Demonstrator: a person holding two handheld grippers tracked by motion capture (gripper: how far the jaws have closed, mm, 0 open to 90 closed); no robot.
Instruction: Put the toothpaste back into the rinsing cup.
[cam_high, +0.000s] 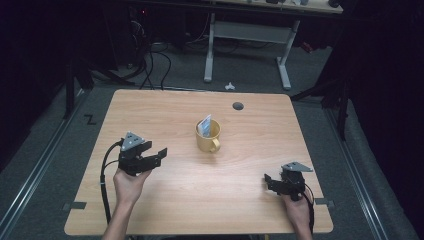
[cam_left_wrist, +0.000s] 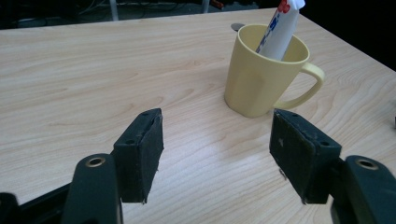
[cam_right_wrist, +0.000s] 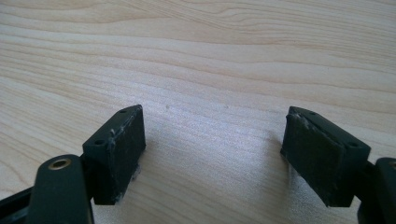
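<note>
1. Left gripper, held by the left hand at the near left of the wooden table, has its jaws spread wide with nothing between them; in the left gripper view its pads hover just over bare wood.
2. Right gripper, in the right hand near the table's near right corner, is likewise wide open and empty above the tabletop.
3. Yellow mug stands upright near the table's centre, well apart from both grippers, its handle toward the near side.
4. White tube leans inside the mug, sticking out past the rim.
5. Dark round hole sits in the tabletop beyond the mug.
</note>
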